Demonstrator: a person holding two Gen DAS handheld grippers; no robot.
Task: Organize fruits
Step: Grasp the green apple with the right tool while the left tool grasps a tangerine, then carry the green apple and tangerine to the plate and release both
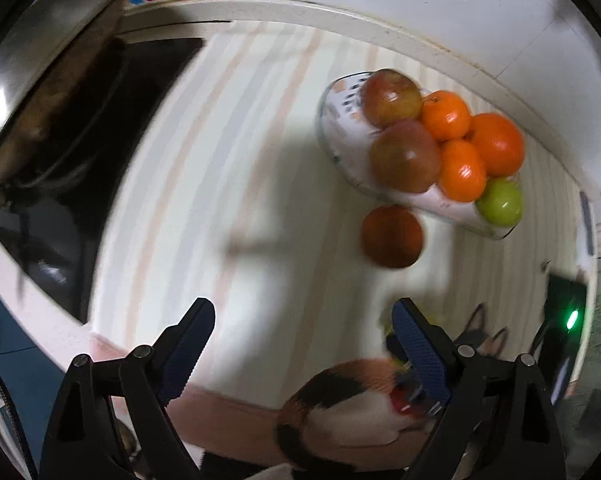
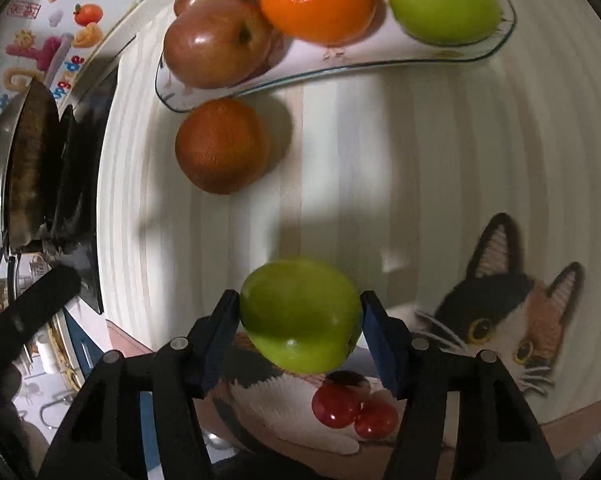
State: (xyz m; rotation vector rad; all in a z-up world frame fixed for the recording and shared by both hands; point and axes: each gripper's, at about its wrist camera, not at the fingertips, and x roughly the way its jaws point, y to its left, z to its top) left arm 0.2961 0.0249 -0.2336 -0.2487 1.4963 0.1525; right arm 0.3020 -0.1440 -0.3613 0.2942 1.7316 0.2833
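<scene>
We find the right gripper [image 2: 299, 312] clamped on a green apple [image 2: 300, 316], one pad against each flank, low over the striped mat [image 2: 340, 160] near its cat print [image 2: 500, 320]. The hold sits across the fruit's widest part, which we judge suits a round, smooth skin that could otherwise squirt free. Whether the apple rests on the mat or is just clear of it we cannot tell, as the view is foreshortened.

The left gripper [image 1: 304, 340] points down at bare mat with its jaws spread and nothing between them; we read it as waiting for its own pick.

The glass tray [image 2: 340, 68] near the mat's far edge already carries two red apples, several oranges and a second green apple [image 2: 444, 4], packed touching. One dark orange [image 2: 222, 146] lies loose on the mat just beside the tray's near rim, and two cherry tomatoes [image 2: 354, 412] sit below the held apple. These remain unsorted, so we judge the task partly done.
</scene>
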